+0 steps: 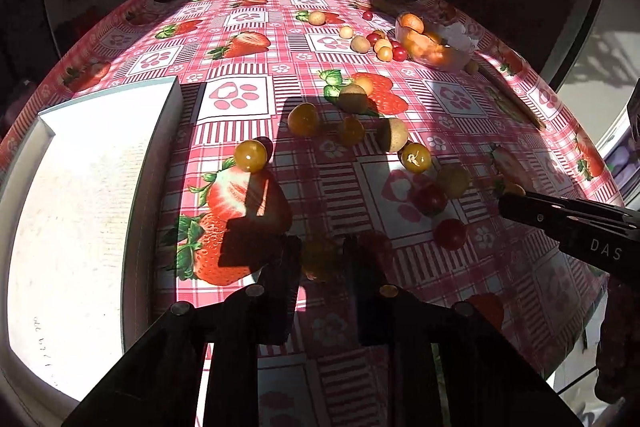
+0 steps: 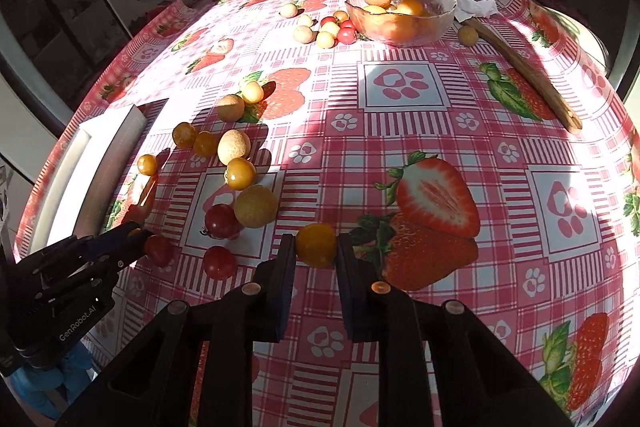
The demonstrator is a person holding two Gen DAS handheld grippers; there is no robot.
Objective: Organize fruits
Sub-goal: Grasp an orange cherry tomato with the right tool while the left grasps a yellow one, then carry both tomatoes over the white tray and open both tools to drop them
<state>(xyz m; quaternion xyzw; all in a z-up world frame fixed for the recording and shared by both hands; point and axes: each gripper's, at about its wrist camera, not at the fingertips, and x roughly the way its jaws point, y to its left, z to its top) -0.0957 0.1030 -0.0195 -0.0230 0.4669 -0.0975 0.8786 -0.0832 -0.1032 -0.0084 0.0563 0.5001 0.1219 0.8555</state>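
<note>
My left gripper (image 1: pixel 322 247) is shut on a small yellow fruit (image 1: pixel 320 263) that lies in shadow on the strawberry tablecloth; a red tomato (image 1: pixel 374 247) sits just beyond its right finger. My right gripper (image 2: pixel 316 243) is shut on a yellow-orange cherry tomato (image 2: pixel 316 247) low over the cloth. Each gripper shows in the other's view: the left gripper (image 2: pixel 138 239) at the left edge, the right gripper (image 1: pixel 506 201) at the right edge. Several yellow, tan and red fruits (image 2: pixel 256 206) lie loose between them. A glass bowl (image 2: pixel 440 23) at the far end holds orange fruit.
A white tray (image 1: pixel 80 187) lies at the table's left side. A wooden stick (image 2: pixel 524 71) and a crumpled tissue (image 2: pixel 472 3) lie by the bowl. More small fruits (image 2: pixel 326 39) cluster left of the bowl. The table edge curves close on the right.
</note>
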